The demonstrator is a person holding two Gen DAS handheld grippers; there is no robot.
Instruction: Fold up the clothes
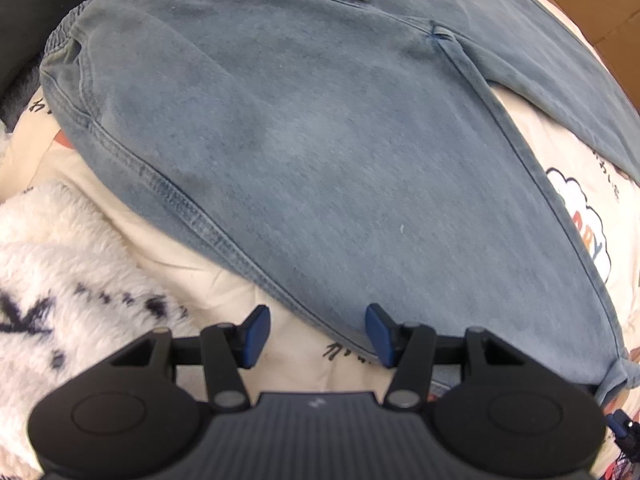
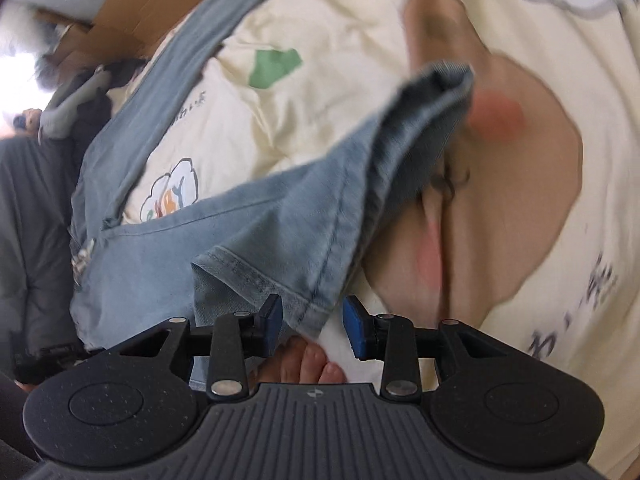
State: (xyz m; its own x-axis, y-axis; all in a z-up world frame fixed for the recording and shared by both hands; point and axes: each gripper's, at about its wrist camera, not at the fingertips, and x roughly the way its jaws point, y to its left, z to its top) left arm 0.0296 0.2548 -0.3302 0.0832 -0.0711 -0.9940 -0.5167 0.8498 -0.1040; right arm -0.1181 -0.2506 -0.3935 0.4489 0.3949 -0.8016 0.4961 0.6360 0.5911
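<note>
Looked like a home bedroom, judging by the cream cartoon-printed quilt [image 1: 580,148] spread as the working surface, a fluffy white blanket [image 1: 60,248] bunched at its edge, cardboard boxes [image 2: 132,12] beyond, and bare toes [image 2: 316,364] at the quilt's near edge.

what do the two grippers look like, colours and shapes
Both look alike. The left gripper and the right gripper each have a ribbed dark grey body flanked by two round black discs, black link arms with silver pivot pins, and flat blue pads at the fingertips. A small pale mark sits on each body. No cables or sleeves show.
</note>
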